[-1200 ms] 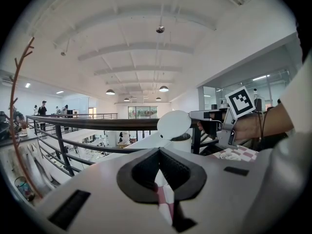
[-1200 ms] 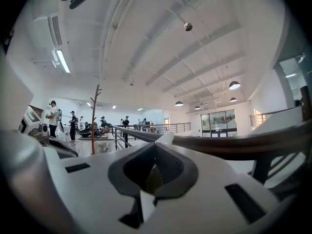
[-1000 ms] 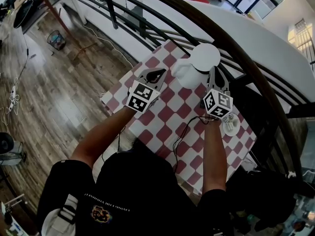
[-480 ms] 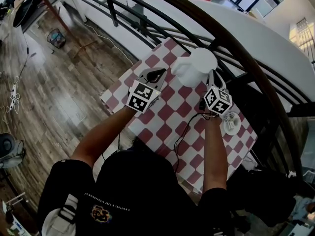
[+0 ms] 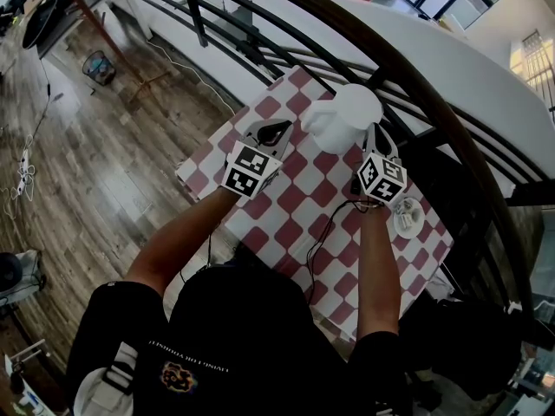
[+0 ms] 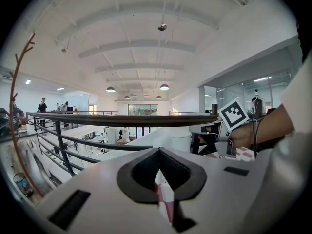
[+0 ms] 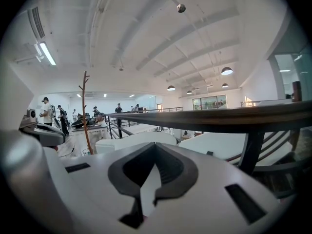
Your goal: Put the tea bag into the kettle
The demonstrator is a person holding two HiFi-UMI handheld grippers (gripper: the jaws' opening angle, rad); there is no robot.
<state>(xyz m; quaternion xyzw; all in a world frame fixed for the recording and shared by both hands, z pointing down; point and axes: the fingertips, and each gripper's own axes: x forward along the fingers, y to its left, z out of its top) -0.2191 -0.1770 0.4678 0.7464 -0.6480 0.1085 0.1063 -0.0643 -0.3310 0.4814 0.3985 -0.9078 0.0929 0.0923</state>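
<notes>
Now: both tongs shut and empty

On the checked surface (image 5: pixel 286 189) the white kettle (image 5: pixel 351 111) stands just beyond your right tongs (image 5: pixel 378 137), with your left tongs (image 5: pixel 276 131) beside it, both closed on nothing. The tea bag, likely light and limp, probably lies in the small dish (image 5: pixel 408 217) by your right wrist, so pinch it near its top.

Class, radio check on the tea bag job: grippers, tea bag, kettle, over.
Left gripper, right gripper: both shut, nothing seen held. Tea bag not made out; white dish beside right gripper. Kettle upright ahead, nothing blocking.
</notes>
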